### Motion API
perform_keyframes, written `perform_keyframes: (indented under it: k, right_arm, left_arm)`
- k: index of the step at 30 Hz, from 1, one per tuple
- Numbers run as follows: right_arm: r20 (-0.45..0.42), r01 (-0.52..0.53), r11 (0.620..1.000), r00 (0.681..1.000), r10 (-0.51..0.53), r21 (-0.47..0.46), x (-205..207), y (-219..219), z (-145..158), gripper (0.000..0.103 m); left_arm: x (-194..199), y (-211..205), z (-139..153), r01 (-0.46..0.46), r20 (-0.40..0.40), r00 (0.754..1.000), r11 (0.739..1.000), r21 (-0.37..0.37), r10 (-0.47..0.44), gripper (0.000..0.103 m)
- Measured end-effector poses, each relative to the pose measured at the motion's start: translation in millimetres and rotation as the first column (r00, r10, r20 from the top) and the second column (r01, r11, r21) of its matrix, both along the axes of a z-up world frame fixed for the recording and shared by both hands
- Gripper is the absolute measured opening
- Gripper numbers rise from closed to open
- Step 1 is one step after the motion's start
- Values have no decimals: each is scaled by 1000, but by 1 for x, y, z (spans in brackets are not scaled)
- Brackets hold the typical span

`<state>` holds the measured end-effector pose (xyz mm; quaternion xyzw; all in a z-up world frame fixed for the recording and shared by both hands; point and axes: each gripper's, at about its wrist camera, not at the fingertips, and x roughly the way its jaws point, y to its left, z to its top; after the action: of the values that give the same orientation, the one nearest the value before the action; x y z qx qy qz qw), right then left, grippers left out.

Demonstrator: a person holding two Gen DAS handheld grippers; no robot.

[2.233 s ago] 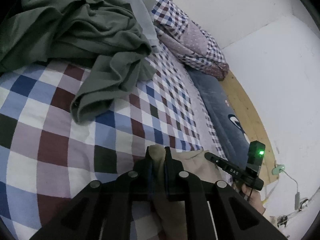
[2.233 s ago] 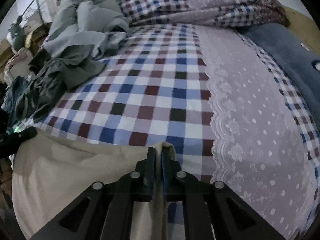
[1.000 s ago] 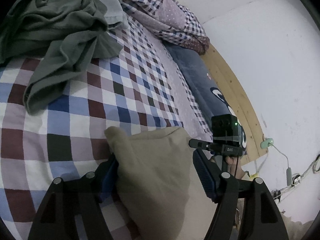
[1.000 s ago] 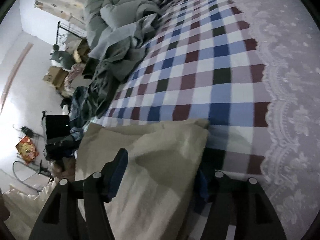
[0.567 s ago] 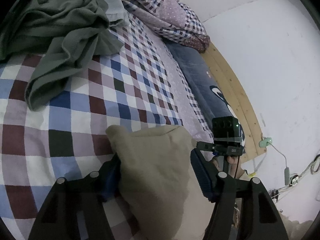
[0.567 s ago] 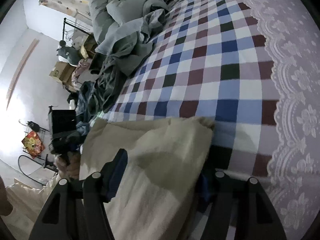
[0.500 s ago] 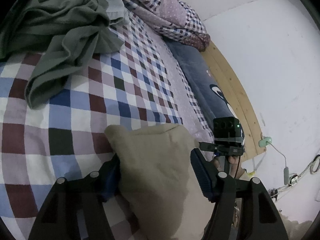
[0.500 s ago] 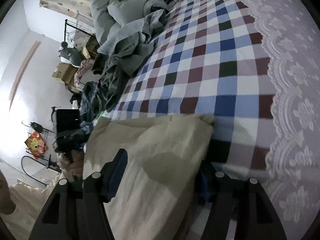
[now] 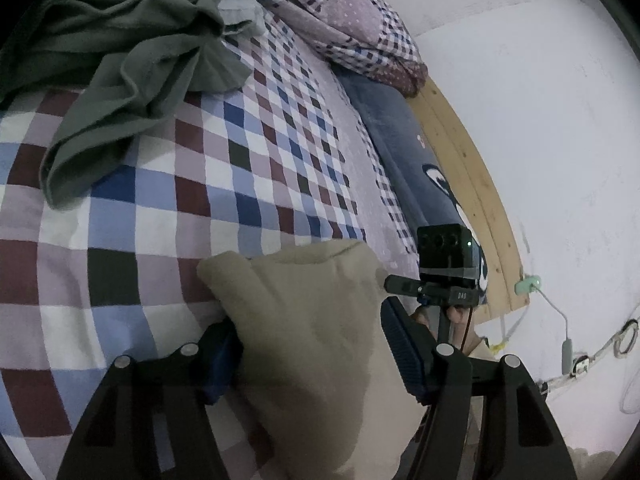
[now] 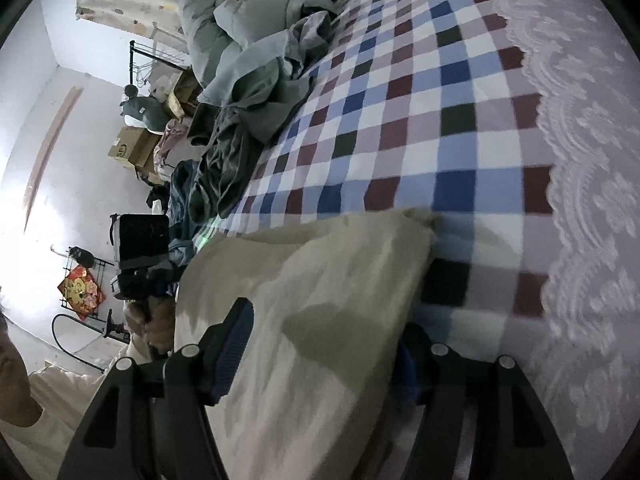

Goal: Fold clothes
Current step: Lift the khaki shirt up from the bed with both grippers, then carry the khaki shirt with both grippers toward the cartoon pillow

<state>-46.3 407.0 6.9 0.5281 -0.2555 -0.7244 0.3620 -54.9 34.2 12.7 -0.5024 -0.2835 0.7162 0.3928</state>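
On the checked bed [image 9: 168,208], both the left gripper [image 9: 310,354] and right gripper [image 10: 324,344] sit spread wide around the beige garment [image 9: 312,320].

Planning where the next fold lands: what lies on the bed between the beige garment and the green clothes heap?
Only bare checked bedspread between beige garment and green clothes heap, in the left wrist view.

We saw the folded garment [image 9: 304,320] on the bed [image 9: 168,216], crumpled clothes [image 9: 120,60] behind it, pillows [image 9: 352,36] at the far end.

Matt beige cloth garment [image 9: 312,344]; checked woven bedspread [image 9: 160,208], lace-patterned border [image 10: 580,184]
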Motion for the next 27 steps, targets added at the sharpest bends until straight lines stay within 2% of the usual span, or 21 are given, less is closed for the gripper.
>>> perform_keyframes:
  k: [2, 4, 5, 6, 9, 10, 12, 13, 21, 25, 27]
  right_arm:
    - [-1, -2, 1000, 1000, 2, 4, -5, -5, -1, 68]
    - [-5, -4, 1000, 1000, 4, 13, -10, -10, -2, 68]
    - [-15, 0, 1000, 1000, 1, 28, -10, -12, -1, 68]
    - [-25, 3, 999, 1000, -2, 43, -10, -15, 1, 68]
    - [-58, 16, 996, 998, -11, 89, -10, -24, 7, 66]
    - [-84, 26, 993, 996, -16, 119, -7, -27, 11, 60]
    - [-152, 72, 981, 987, -44, 182, 1, -29, 23, 35]
    - [-180, 97, 974, 982, -59, 206, 4, -29, 29, 16]
    - [-388, 228, 916, 917, -89, 329, 51, -45, 99, 12]
    - [-501, 322, 864, 860, -96, 387, 87, -60, 136, 11]
    - [-554, 362, 844, 827, -95, 395, 108, -68, 153, 11]
  left_arm:
    - [1, 0, -1, -18, -10, 1000, 999, -27, 17, 53]
    - [2, -1, -2, -37, -17, 999, 998, -49, 37, 28]
    - [2, -3, -2, -43, -25, 999, 998, -50, 41, 20]
    - [3, -4, -1, -47, -33, 998, 998, -51, 45, 18]
    - [6, -4, 6, -46, -68, 997, 997, -59, 42, 15]
    - [8, -3, 9, -49, -86, 995, 997, -66, 43, 14]
    - [12, -3, 17, -56, -122, 991, 996, -72, 47, 13]
    - [14, -3, 22, -60, -140, 989, 996, -71, 49, 12]
    - [44, -4, 65, -91, -305, 950, 994, -51, 71, 11]
    - [71, -10, 94, -110, -398, 913, 993, -36, 86, 11]
    - [87, -12, 110, -109, -457, 886, 994, -30, 83, 11]
